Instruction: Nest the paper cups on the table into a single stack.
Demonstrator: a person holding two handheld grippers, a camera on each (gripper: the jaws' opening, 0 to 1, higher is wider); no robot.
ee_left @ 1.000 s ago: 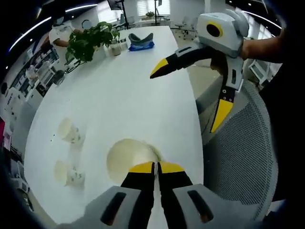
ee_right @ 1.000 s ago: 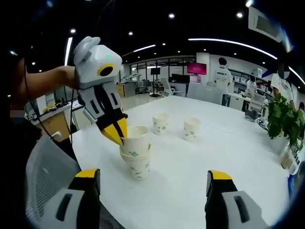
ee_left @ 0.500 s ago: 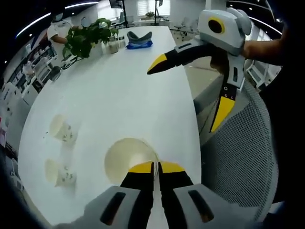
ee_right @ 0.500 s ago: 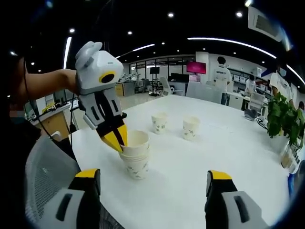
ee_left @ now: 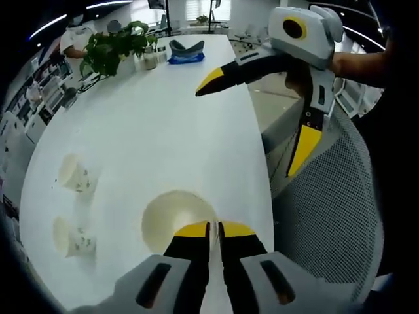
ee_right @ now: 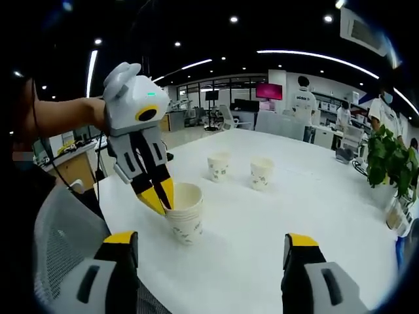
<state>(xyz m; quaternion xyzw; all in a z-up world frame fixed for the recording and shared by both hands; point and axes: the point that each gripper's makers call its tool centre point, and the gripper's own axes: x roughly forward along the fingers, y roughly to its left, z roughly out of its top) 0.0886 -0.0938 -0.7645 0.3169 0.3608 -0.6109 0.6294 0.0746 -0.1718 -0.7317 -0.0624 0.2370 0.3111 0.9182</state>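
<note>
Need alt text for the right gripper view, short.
The left hand-held gripper pinches the rim of a nested paper cup stack on a white table. Two single paper cups stand farther back, and the right hand-held gripper is open in the foreground.

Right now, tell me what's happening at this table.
A person is nesting paper cups with two handheld grippers. The left gripper has its jaws shut on the rim of the top cup, which sits well down in the stack near the table's edge. The right gripper hangs open above the table, holding nothing. Two loose cups stand farther back, not yet stacked.
</note>
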